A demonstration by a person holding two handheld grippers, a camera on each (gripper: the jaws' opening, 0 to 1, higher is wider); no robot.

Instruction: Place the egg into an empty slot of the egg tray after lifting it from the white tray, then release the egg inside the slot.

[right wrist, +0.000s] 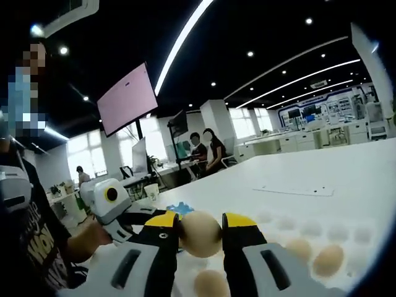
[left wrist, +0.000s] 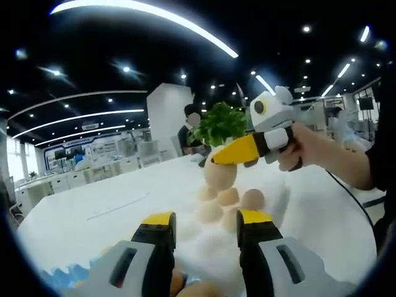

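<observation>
My right gripper [right wrist: 202, 224] is shut on a beige egg [right wrist: 200, 234], held a little above the white dimpled tray [right wrist: 346, 216]. In the left gripper view that same gripper [left wrist: 218, 162] comes in from the right in a person's hand, with the egg [left wrist: 221, 176] under its yellow jaw. Several more eggs [left wrist: 228, 197] lie in the white tray [left wrist: 291, 204] beneath it. My left gripper [left wrist: 206, 221] is open with nothing between its jaws. A blue jagged-edged tray [left wrist: 62, 275] shows at the lower left, with eggs [left wrist: 179, 281] near the jaw bases.
A green potted plant [left wrist: 221, 124] stands behind the held egg. The long white table [right wrist: 346, 173] stretches away, with a flat sheet [right wrist: 296, 189] on it. The left gripper [right wrist: 111, 201] and a person's hand sit at the left. Seated people and desks are far behind.
</observation>
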